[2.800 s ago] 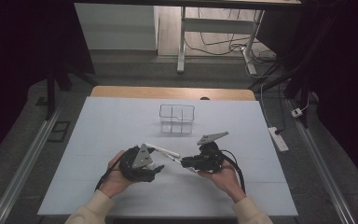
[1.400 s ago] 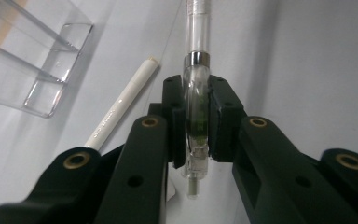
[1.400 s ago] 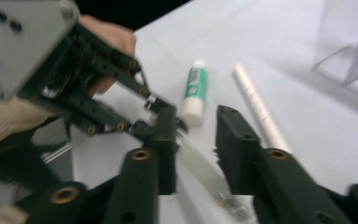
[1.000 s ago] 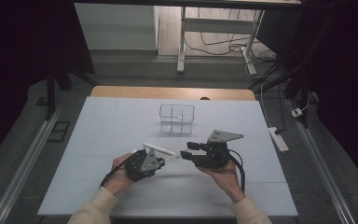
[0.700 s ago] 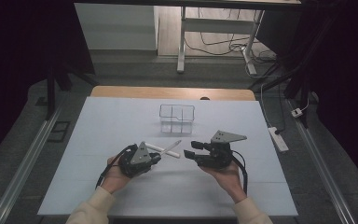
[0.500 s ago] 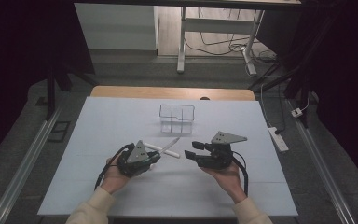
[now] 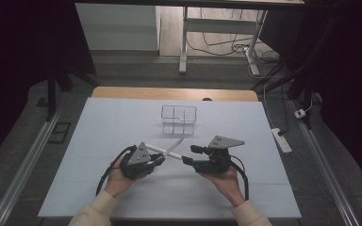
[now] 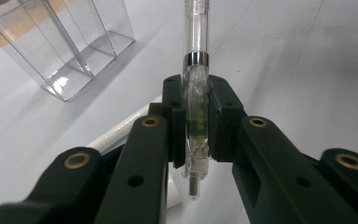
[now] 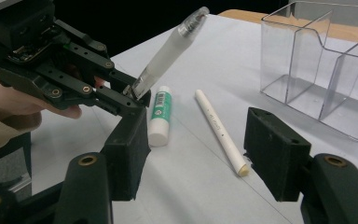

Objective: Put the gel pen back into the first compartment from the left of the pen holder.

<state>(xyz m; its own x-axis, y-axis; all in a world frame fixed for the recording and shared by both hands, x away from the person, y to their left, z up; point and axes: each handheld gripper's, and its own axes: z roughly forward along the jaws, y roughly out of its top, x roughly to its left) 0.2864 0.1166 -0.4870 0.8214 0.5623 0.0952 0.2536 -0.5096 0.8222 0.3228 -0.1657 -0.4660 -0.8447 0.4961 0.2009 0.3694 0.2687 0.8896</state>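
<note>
Our left tool (image 8: 196,126) pinches the clear pen (image 8: 195,93); the right tool (image 9: 196,154), jaws just spreading, seemingly empty, should straddle the white pen (image 9: 220,132) at lower center squarely.

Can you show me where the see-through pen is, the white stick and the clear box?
see-through pen (image 8: 196,70): left gripper view, on its clear barrel above the jaws.
white stick (image 9: 216,128): right gripper view, on the middle of its length.
clear box (image 9: 307,56): right gripper view, on its front wall.

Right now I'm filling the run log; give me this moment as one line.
left gripper: shut on clear pen | right gripper: open, just been opening, nothing held | white pen, glue stick: on table
</note>
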